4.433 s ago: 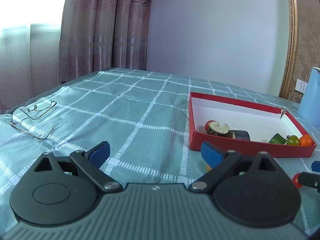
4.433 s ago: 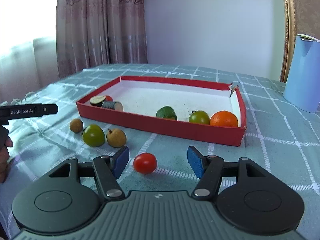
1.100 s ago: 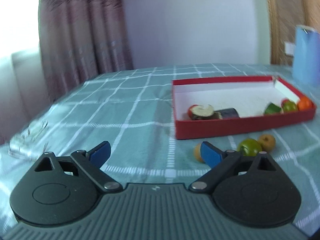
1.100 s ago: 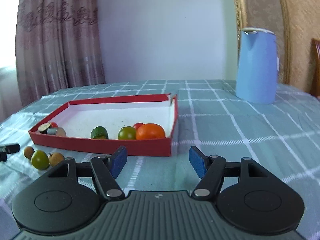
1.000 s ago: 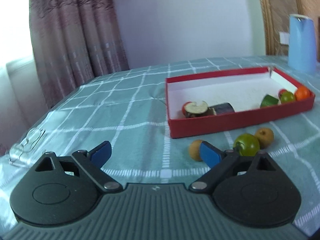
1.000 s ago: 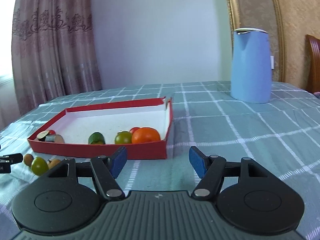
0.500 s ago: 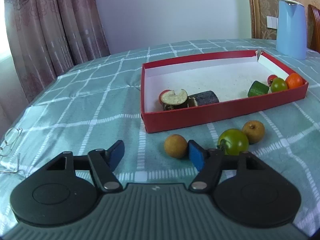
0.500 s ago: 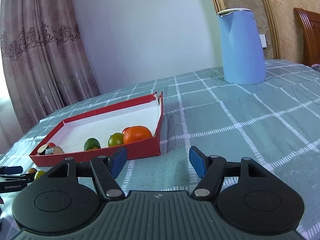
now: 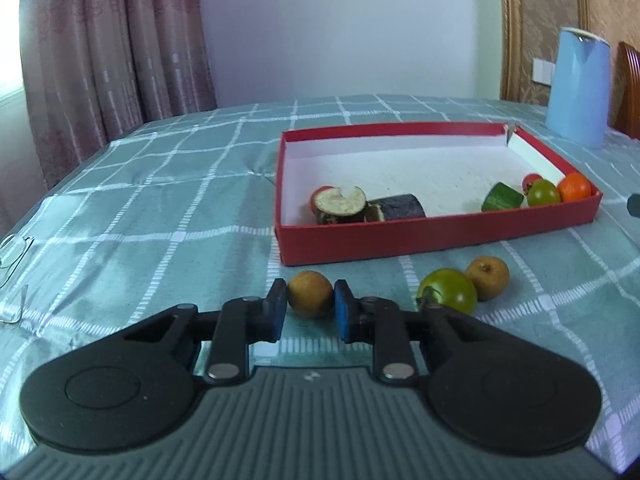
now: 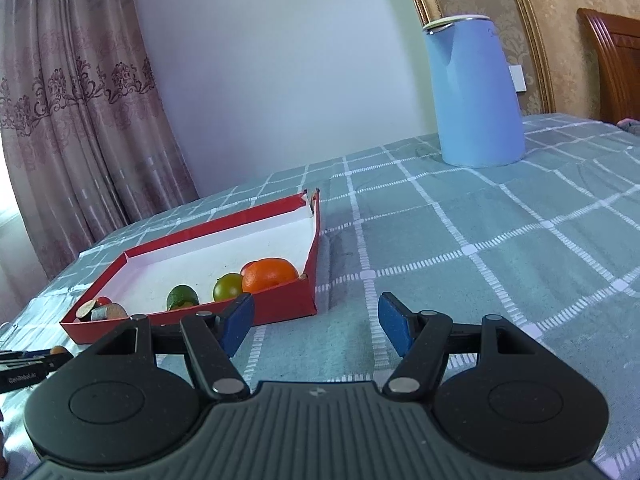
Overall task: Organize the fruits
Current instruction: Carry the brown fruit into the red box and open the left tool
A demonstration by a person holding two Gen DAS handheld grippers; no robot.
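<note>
a table under a green checked cloth (image 9: 168, 216) holds a shallow red box (image 9: 436, 232) with a white floor. the left tongs (image 9: 310, 306) have just been closing and now pinch a small brown fruit (image 9: 310, 293) between their blue pads, on the cloth just in front of the box's near left corner. to the right of it, also outside the box, lie a green tomato (image 9: 450, 296) and a second small brown fruit (image 9: 487, 277), touching each other.

inside the box, at the near left, sit a cut round slice (image 9: 339, 202) with a red fruit (image 9: 320, 194) peeking out behind it and a dark stubby piece (image 9: 400, 208) beside it. at the near right corner are a green chunk (image 9: 502, 197), a small green tomato (image 9: 543, 193), a small red tomato (image 9: 532, 179) and an orange (image 9: 574, 187), close together.

the right tongs (image 10: 316, 322) hang open over bare cloth, just right of the box's near right corner, with nothing between the blue pads. a tall pale blue jug (image 10: 474, 92) stands upright far back on the right. pink curtains (image 9: 104, 44) hang at the far left. a pair of glasses (image 9: 12, 256) lies at the left edge of the table.
</note>
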